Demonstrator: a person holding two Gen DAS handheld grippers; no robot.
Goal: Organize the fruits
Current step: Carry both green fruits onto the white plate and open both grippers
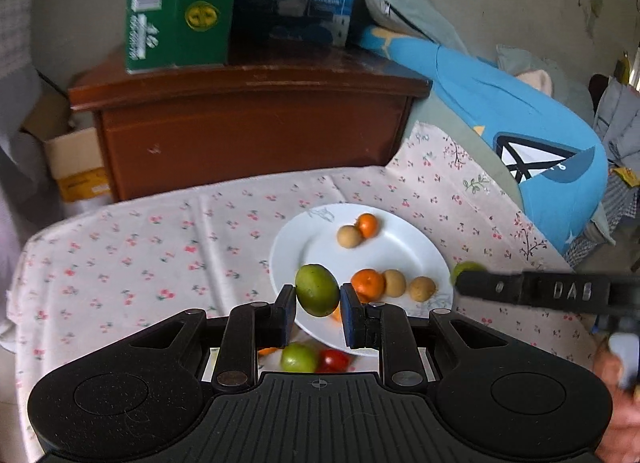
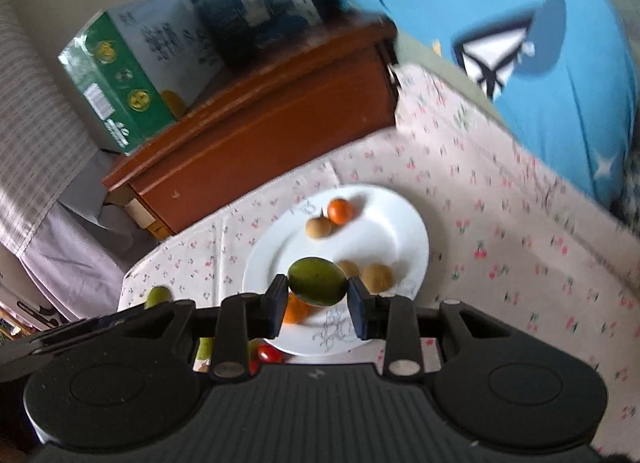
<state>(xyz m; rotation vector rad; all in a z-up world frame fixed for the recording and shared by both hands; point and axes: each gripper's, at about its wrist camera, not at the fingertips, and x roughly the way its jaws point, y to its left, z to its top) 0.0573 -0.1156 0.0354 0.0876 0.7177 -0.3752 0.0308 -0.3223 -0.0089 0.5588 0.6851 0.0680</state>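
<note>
Each gripper pinches a green fruit above the white plate (image 1: pixel 416 251): left gripper (image 1: pixel 318 301), right gripper (image 2: pixel 318 295); bare cloth lies around.

Two green fruits (image 1: pixel 317 290) (image 2: pixel 317 281) hang above the white plate (image 1: pixel 404 249), one clamped in each gripper. On the plate lie two oranges (image 1: pixel 367 283) and three tan fruits (image 1: pixel 422 288) (small, round); a green fruit (image 1: pixel 299 357) and a tomato (image 1: pixel 334 359) lie beside it.
</note>
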